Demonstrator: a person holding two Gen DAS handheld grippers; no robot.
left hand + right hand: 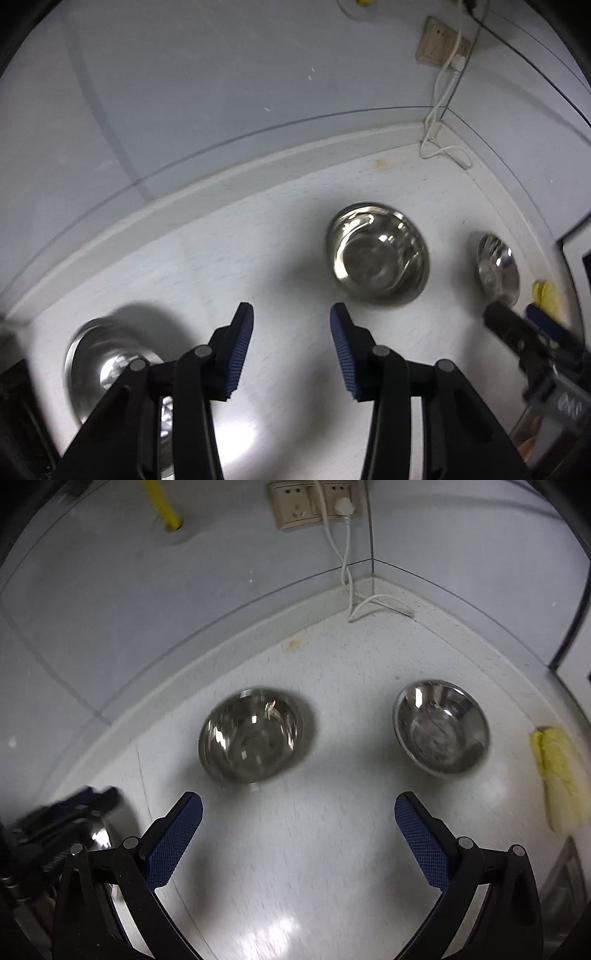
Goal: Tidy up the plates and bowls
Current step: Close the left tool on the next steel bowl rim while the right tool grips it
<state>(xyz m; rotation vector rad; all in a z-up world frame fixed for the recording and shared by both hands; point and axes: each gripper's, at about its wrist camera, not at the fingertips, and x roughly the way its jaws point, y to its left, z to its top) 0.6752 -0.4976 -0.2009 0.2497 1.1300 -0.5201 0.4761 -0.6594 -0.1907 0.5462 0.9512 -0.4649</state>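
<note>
On the white counter (314, 849) three steel bowls sit apart: middle bowl (255, 738), right bowl (441, 727), left bowl (107, 369). My left gripper (291, 347) and right gripper (299, 834) hang empty, jaws spread. Probably approach step; next, pinch a rim to nest.

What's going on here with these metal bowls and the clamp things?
A person holds two grippers over a white counter to tidy steel bowls. Both the left gripper and right gripper are open and empty. The middle bowl, right bowl and left bowl sit apart, unstacked.
</note>
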